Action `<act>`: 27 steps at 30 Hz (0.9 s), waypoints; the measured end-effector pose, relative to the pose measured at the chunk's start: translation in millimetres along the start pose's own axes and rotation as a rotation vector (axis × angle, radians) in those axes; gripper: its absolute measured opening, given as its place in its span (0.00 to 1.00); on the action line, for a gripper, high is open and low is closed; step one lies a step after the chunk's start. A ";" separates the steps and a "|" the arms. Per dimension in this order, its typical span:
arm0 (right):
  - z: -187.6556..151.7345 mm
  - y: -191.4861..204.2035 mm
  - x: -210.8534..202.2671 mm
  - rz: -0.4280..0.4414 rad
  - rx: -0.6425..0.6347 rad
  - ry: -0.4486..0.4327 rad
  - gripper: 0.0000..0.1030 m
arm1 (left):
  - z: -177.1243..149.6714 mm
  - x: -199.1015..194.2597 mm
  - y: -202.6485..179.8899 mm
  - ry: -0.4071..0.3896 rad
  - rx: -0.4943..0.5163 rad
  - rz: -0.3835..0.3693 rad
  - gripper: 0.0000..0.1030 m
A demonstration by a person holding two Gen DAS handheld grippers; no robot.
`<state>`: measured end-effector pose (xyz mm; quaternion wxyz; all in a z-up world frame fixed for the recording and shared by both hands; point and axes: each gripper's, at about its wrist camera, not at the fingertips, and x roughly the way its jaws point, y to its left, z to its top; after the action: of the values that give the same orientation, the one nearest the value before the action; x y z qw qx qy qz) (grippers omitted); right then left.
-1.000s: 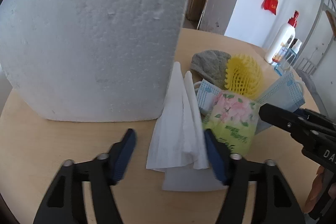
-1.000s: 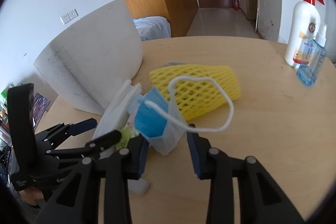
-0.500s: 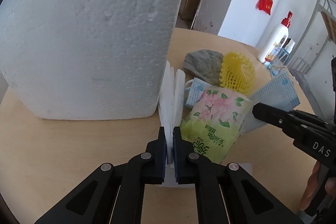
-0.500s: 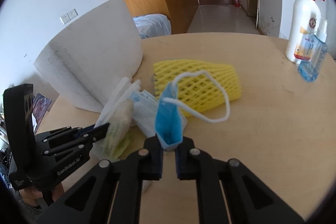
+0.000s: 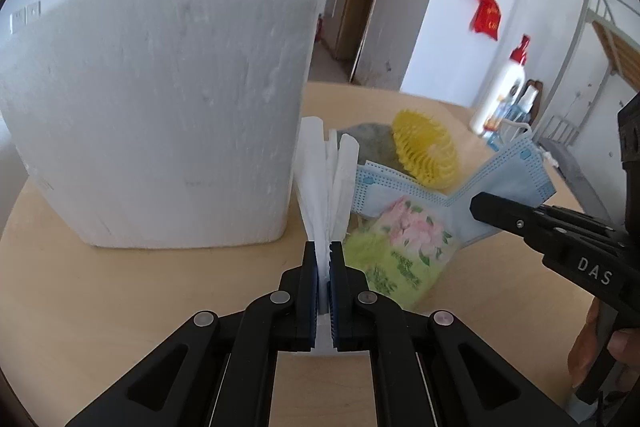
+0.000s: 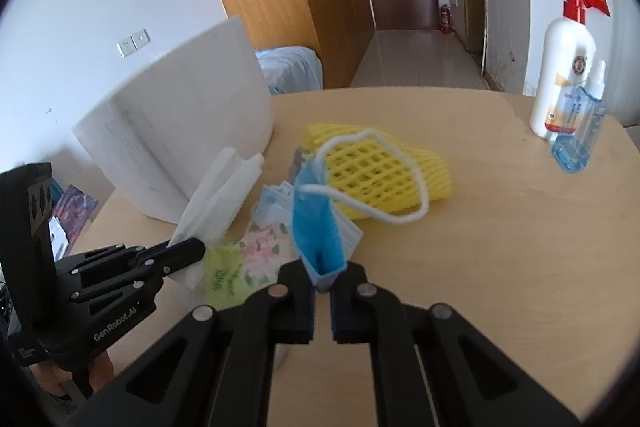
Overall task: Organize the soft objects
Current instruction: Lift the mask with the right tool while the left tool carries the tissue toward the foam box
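Two fisheye views are looking out from the handheld grippers, each sitting just behind its own two black fingers and tilting down onto a round wooden table [image 6: 500, 247].

The left wrist camera is facing a white foam block [image 5: 160, 115] close on its left, with the right gripper [image 5: 486, 205] entering from the right edge.

The right wrist camera is facing a corridor door beyond the table, with the left gripper [image 6: 196, 251] entering at lower left.

Both are sharing the same close pile — yellow foam net [image 6: 380, 171], floral tissue pack [image 5: 400, 251], blue mask [image 6: 316, 227] — plus the block and a white pump bottle [image 6: 560, 75].
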<state>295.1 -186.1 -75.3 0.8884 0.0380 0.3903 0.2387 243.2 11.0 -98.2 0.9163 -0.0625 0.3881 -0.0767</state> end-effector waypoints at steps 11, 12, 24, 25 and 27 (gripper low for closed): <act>-3.4 4.3 -38.0 -0.055 -0.005 -0.080 0.07 | -4.3 -39.0 -9.4 -0.079 0.025 0.000 0.05; -4.2 5.4 -41.8 -0.050 -0.008 -0.082 0.07 | -5.4 -43.7 -10.7 -0.097 0.033 0.020 0.05; -15.8 10.6 -78.2 -0.064 -0.009 -0.141 0.07 | -13.2 -95.8 -24.3 -0.171 0.053 0.029 0.05; -17.2 10.7 -81.0 -0.062 -0.006 -0.146 0.07 | -14.6 -100.5 -24.8 -0.175 0.053 0.030 0.05; -20.4 11.3 -88.4 -0.058 -0.004 -0.154 0.07 | -17.2 -109.8 -25.2 -0.182 0.048 0.030 0.05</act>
<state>224.8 -218.7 -26.8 0.9225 0.0430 0.3212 0.2099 153.0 6.1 -28.7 0.9500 -0.0416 0.3022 -0.0661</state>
